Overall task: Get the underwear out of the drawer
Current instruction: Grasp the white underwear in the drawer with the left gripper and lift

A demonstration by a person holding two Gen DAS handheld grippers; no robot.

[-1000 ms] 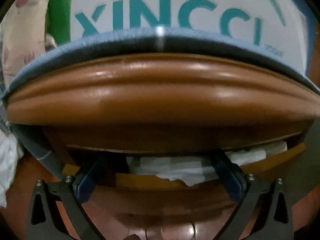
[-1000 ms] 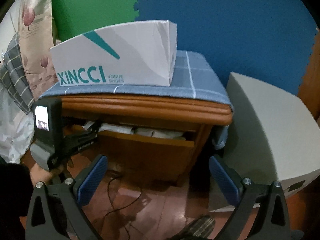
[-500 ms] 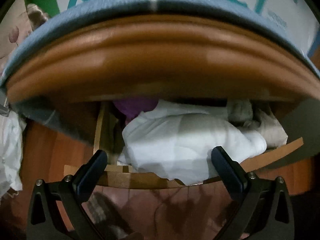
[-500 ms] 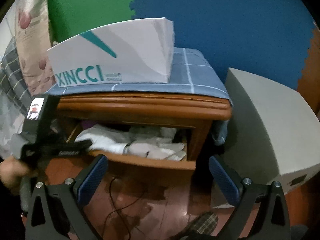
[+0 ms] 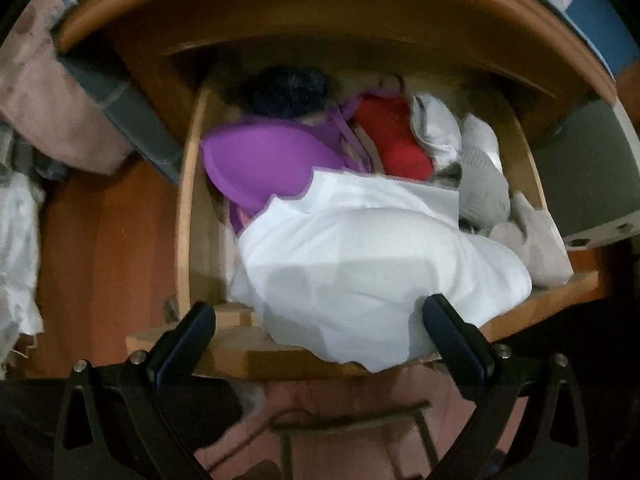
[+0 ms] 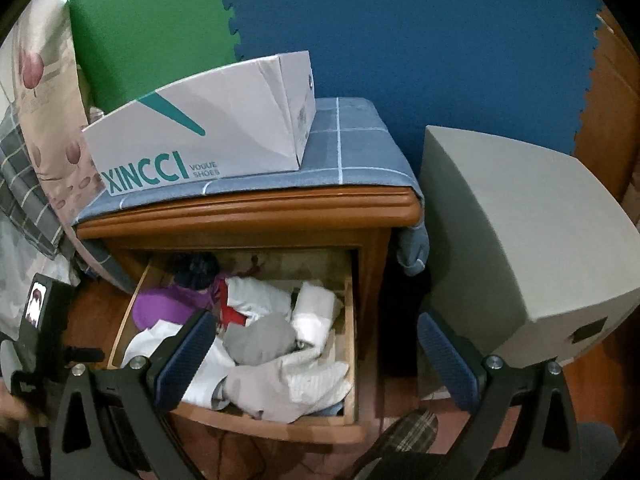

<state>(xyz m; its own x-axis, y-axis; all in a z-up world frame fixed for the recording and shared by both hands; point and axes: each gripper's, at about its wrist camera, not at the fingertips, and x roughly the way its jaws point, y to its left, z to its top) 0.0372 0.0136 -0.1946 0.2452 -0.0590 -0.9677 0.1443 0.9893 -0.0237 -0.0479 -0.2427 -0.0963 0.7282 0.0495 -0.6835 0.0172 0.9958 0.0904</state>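
The drawer (image 6: pixel 352 312) is open and full of soft, light clothes. Left tongs (image 5: pixel 320 332) are spread wide at the big white cloth (image 5: pixel 360 264). Right tongs (image 6: pixel 316 354) are spread too. Which piece is underwear is unclear; pinch a raised fold.

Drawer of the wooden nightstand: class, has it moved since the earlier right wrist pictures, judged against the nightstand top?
Yes. The drawer has slid outward, toward the camera, from under the fixed nightstand top, exposing the clothes inside.
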